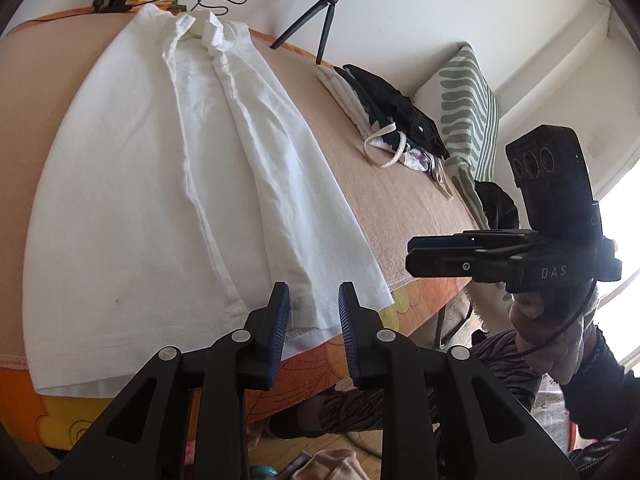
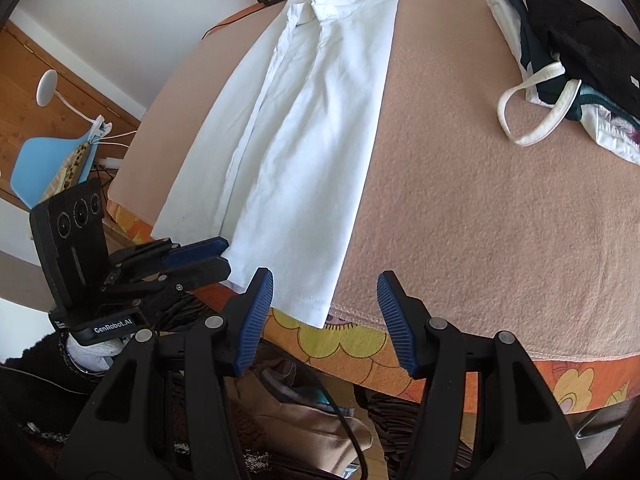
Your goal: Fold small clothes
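A white collared shirt (image 1: 180,160) (image 2: 312,120) lies on the beige blanket (image 2: 480,200), folded lengthways into a long strip, collar at the far end. My left gripper (image 1: 313,300) hovers at the near hem with its jaws a little apart; no cloth is pinched between them. In the right wrist view the left gripper (image 2: 226,256) sits at the hem's left corner. My right gripper (image 2: 325,280) stands open over the hem's right corner at the table edge, holding nothing. From the left wrist view the right gripper (image 1: 411,254) is off to the right of the shirt.
A pile of folded clothes (image 1: 392,120) (image 2: 560,60) sits at the far right, beside a green-striped pillow (image 1: 468,108). A ring light tripod (image 1: 332,12) stands at the back edge. An orange flowered cloth (image 2: 360,344) hangs over the near edge. A blue chair (image 2: 44,168) stands left.
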Demonstrator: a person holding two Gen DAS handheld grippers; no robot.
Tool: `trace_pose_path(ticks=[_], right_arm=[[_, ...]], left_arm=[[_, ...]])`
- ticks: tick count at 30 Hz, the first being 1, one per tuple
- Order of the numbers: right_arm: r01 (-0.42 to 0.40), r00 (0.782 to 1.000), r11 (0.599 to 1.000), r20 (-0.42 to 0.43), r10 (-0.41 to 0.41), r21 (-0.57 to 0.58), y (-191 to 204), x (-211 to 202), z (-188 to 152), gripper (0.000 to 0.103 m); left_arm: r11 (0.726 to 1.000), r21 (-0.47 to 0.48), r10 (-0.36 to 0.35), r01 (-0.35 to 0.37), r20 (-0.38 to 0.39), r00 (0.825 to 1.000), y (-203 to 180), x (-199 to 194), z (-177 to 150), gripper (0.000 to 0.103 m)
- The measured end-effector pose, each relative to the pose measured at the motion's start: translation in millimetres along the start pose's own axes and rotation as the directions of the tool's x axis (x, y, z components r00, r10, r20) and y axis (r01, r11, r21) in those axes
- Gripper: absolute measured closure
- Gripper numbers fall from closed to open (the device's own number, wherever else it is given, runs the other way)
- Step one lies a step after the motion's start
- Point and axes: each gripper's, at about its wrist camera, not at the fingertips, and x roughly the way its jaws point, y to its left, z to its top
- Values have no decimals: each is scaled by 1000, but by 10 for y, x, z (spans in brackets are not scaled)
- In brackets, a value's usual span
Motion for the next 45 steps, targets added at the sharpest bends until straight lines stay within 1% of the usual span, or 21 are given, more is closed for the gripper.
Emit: trace_pose_path(ticks=[2, 4, 5, 8, 12, 16, 18, 20, 23, 28, 29, 32, 33, 34, 35, 36, 37, 39, 41, 43, 45], right_arm=[[10, 1000, 1000, -14, -10, 7, -20, 114, -59, 45], [14, 999, 1000, -34, -13, 5, -16, 222, -107, 46], [32, 999, 999, -15, -32, -14, 18, 224, -124, 46], [40, 999, 999, 6, -40, -29, 68, 226, -132, 46], [39, 999, 999, 23, -38, -28, 63, 221, -144, 48], [58, 998, 998, 37, -57, -29, 72, 222, -149, 63], [58, 998, 998, 37, -57, -33, 89, 230, -143, 63], [62, 997, 997, 38, -61, -37, 92, 229, -146, 63], [56, 998, 998, 43, -55, -32, 73, 221, -155, 63], [49, 997, 998, 54, -47, -29, 65, 212, -174, 63], [49, 997, 998, 56, -48, -31, 61, 213, -186, 63], [59, 996, 998, 63, -56, -39, 74, 213, -197, 63], [65, 996, 997, 66, -62, -43, 83, 214, -198, 63], [74, 995, 996, 70, -70, -43, 100, 219, -198, 67], [87, 994, 995, 74, -84, -46, 114, 224, -199, 82], [90, 994, 995, 67, -86, -50, 128, 240, -199, 93], [71, 996, 997, 56, -68, -40, 130, 251, -203, 97], [66, 996, 997, 61, -63, -41, 154, 244, -205, 99], [108, 992, 991, 71, -103, -75, 186, 240, -219, 100], [108, 993, 993, 63, -104, -55, 160, 267, -211, 101], [111, 992, 992, 64, -107, -55, 154, 252, -203, 102]], left_arm=[[1000, 14, 1, -1, 6, 1000, -30, 1, -10, 81], [999, 44, 19, -20, 17, 1000, -68, 17, -7, 87], [999, 42, 22, -23, 17, 1000, -60, 35, -7, 95], [1000, 16, 5, -6, 29, 1000, -10, 43, -12, 99], [998, 54, 15, -18, 61, 998, -68, -53, -48, 101], [998, 62, 12, -16, 70, 998, -81, -85, -60, 101], [999, 35, 4, -7, 63, 998, -69, -86, -44, 101], [1000, 8, 9, -9, 64, 998, -58, -98, -27, 98], [999, -22, 32, -31, 42, 999, -28, -45, 21, 78], [997, -11, 70, -70, 18, 997, -36, 81, 61, 78], [997, 3, 79, -79, 21, 997, -52, 103, 53, 80], [997, 24, 67, -68, 29, 997, -45, 151, 49, 101], [999, 11, 51, -51, 32, 998, -26, 154, 51, 101], [999, 3, 44, -44, 37, 998, -18, 140, 49, 101], [999, 2, 43, -43, 50, 998, -24, 103, 45, 101], [999, -2, 38, -38, 64, 997, -36, 51, 43, 101], [999, 2, 37, -37, 82, 996, -61, -12, 36, 101], [997, 36, 61, -65, 105, 993, -119, -85, 0, 101], [995, 43, 86, -90, 96, 992, -102, -48, -63, 101], [993, 38, 104, -107, 86, 991, -64, -10, -109, 101], [994, 37, 94, -98, 108, 990, -56, -77, -128, 101]])
